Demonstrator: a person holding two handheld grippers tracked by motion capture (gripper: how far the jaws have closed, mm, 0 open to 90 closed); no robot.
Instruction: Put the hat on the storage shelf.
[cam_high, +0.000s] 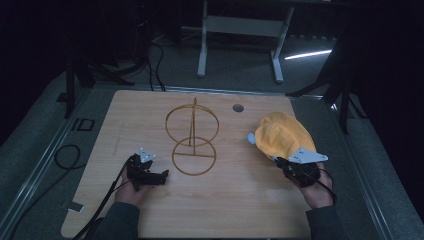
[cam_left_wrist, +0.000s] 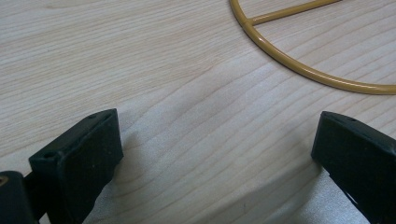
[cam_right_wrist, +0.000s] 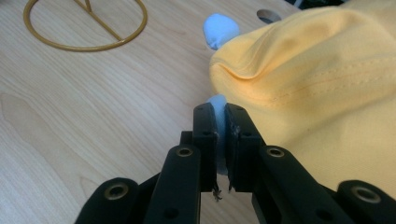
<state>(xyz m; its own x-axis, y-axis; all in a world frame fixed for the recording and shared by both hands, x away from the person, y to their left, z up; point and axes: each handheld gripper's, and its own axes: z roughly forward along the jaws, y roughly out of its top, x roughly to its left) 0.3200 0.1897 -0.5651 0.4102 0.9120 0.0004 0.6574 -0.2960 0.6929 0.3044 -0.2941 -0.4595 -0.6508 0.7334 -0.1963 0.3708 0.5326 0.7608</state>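
A yellow fabric cap (cam_high: 282, 134) (cam_right_wrist: 317, 84) with a light blue part (cam_high: 251, 138) (cam_right_wrist: 219, 30) sits lifted at the table's right side. My right gripper (cam_high: 280, 161) (cam_right_wrist: 219, 109) is shut on a light blue edge of the cap (cam_right_wrist: 217, 100), pinched between its two jaws. A gold wire stand (cam_high: 192, 142) (cam_right_wrist: 84, 28) with two rings on a thin post is at the table's middle. My left gripper (cam_high: 162, 175) (cam_left_wrist: 215, 140) rests low over the bare wood, just left of the stand's lower ring (cam_left_wrist: 303, 70), open with nothing between its jaws.
The wooden table (cam_high: 230, 210) has a round hole (cam_high: 238, 107) near its far edge. A black cable loop (cam_high: 65, 155) lies on the floor at the left. A white desk frame (cam_high: 240, 30) stands beyond the table.
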